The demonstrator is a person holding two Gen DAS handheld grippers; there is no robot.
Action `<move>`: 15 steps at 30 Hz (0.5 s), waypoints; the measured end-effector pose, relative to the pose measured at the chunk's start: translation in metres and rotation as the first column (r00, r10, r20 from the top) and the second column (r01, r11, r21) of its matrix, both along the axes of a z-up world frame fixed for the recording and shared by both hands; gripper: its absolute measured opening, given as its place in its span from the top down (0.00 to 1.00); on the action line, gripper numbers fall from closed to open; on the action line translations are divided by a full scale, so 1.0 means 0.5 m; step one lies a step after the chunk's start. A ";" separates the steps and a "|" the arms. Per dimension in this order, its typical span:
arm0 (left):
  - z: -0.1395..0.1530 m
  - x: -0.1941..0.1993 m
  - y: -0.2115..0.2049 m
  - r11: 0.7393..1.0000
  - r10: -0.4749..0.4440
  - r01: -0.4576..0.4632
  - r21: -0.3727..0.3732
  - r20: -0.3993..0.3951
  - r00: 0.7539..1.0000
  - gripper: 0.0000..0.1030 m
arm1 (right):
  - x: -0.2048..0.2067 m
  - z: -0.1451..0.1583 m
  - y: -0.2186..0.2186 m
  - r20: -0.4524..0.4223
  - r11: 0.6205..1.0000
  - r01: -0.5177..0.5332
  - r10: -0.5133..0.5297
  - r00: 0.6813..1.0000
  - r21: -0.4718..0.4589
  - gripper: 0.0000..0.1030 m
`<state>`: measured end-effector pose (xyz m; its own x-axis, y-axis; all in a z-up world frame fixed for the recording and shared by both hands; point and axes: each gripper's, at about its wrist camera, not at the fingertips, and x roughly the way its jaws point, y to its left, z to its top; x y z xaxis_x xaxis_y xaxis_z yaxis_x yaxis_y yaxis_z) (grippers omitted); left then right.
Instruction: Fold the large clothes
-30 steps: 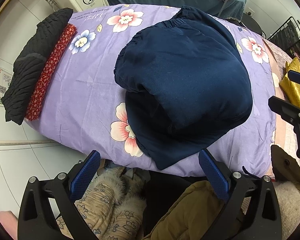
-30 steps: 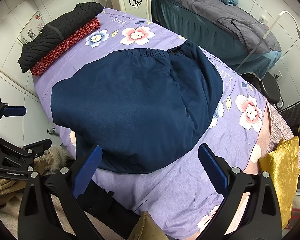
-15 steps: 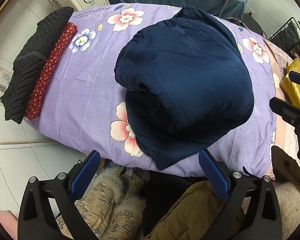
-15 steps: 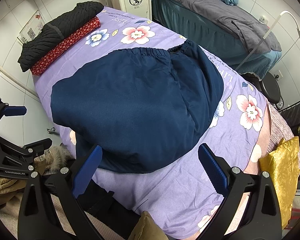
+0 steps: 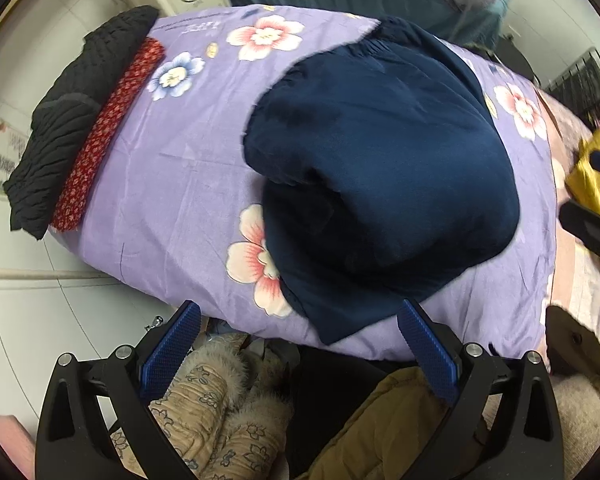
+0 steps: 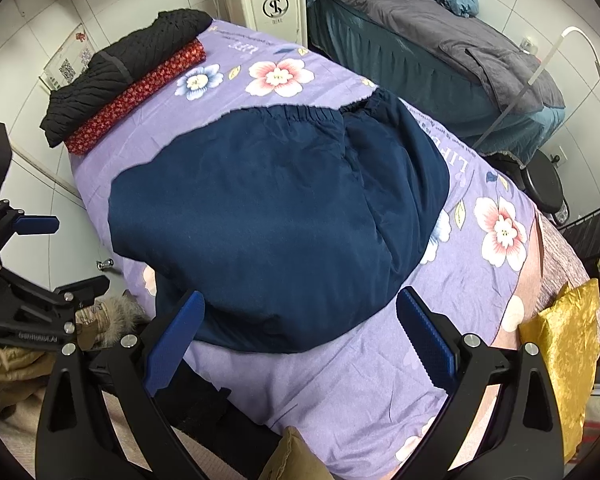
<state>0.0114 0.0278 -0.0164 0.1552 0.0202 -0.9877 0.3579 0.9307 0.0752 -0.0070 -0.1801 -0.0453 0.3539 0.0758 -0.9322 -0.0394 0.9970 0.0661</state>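
A dark navy padded garment (image 5: 376, 176) lies folded on the purple flowered bed cover (image 5: 172, 184); it also shows in the right wrist view (image 6: 276, 224) on the same cover (image 6: 460, 280), with its elastic hem toward the far end. My left gripper (image 5: 300, 356) is open and empty, off the near edge of the bed, apart from the garment. My right gripper (image 6: 300, 336) is open and empty, its blue pads just above the garment's near edge. The left gripper also shows in the right wrist view (image 6: 32, 280).
Folded black (image 6: 124, 72) and red patterned clothes (image 6: 140, 92) lie at the far left end of the bed. A fur-trimmed tan coat (image 5: 220, 400) and olive coat (image 5: 388, 432) lie below the bed edge. A gold cushion (image 6: 560, 352) lies at right. Another bed (image 6: 440, 40) stands behind.
The left wrist view has shifted a little to the right and blurred. The right gripper has hardly moved. The garment lies as before.
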 end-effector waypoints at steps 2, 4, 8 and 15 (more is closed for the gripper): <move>-0.005 0.024 0.038 0.997 0.073 -0.073 -0.019 0.011 0.997 0.06 | 0.016 0.008 0.000 0.010 1.000 -0.020 0.020 1.000 0.021 0.07; -0.017 0.045 0.081 0.987 0.158 -0.158 -0.030 0.011 0.987 0.06 | 0.038 0.015 0.007 0.018 0.998 -0.046 0.045 0.999 0.043 0.07; -0.067 0.072 0.191 0.933 0.344 -0.348 -0.093 -0.062 0.937 0.06 | 0.126 0.033 0.045 0.050 0.985 -0.135 0.130 0.990 0.104 0.07; -0.138 0.064 0.248 0.887 0.433 -0.446 -0.123 -0.116 0.894 0.06 | 0.290 -0.039 0.236 -0.127 0.930 -0.305 0.335 0.934 0.206 0.07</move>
<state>0.0433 0.1520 -0.0852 0.0810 -0.0749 -0.9939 -0.0915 0.9924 -0.0822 0.1382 -0.0619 -0.0646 0.1327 0.3318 -0.9340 -0.3286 0.9037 0.2743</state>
